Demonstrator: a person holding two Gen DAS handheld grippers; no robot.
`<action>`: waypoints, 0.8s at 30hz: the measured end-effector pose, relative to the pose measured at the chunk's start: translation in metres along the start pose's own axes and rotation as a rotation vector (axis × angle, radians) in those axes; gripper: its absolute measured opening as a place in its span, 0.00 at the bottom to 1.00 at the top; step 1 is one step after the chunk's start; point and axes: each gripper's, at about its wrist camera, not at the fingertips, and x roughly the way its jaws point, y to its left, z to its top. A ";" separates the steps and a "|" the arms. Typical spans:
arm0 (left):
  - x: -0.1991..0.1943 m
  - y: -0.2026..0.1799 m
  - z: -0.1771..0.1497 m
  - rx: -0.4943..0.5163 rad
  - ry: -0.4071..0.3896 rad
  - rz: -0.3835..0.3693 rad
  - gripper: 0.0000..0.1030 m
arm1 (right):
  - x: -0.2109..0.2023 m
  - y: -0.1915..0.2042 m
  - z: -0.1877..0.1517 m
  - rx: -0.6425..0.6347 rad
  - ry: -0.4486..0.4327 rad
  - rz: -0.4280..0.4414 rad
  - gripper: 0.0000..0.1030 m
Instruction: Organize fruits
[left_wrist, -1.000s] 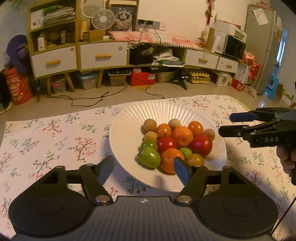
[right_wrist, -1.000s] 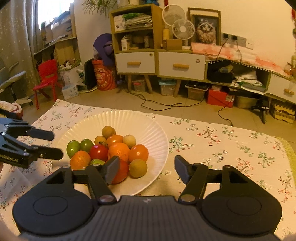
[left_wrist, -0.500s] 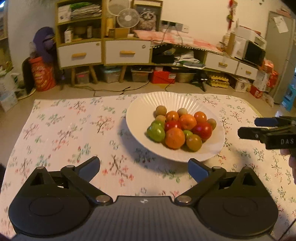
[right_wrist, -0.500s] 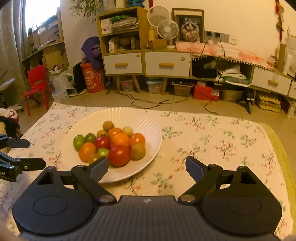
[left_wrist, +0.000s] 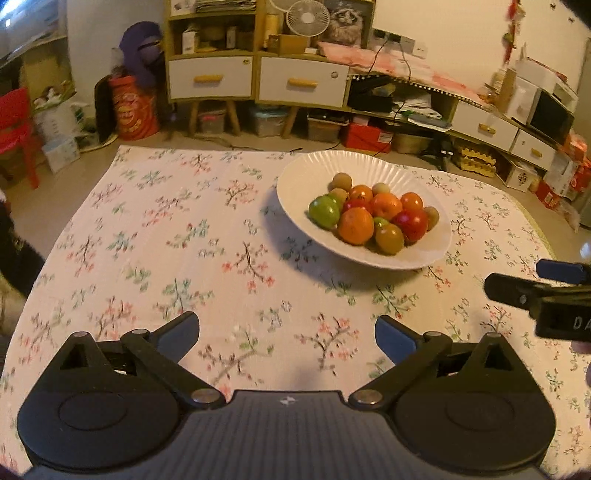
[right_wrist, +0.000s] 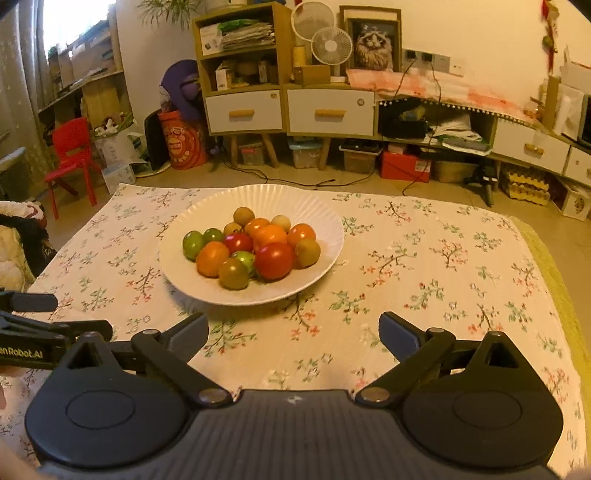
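Your left gripper released, holding nothing, low centre frame. Right gripper same. Fruits piled on white plate, mid-frame, over floral tablecloth.

A lived-in home: floral tablecloth, wooden drawer cabinet, 2 fans, cat picture, red child's chair.
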 end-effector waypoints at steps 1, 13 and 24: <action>-0.003 -0.001 -0.003 -0.007 0.000 -0.003 0.95 | -0.001 0.002 -0.002 0.007 0.007 -0.001 0.97; -0.014 -0.013 -0.011 -0.024 -0.016 0.110 0.95 | 0.004 0.034 -0.017 -0.050 0.053 -0.102 0.99; -0.013 -0.016 -0.014 -0.011 0.007 0.142 0.95 | 0.004 0.035 -0.020 -0.040 0.064 -0.123 0.99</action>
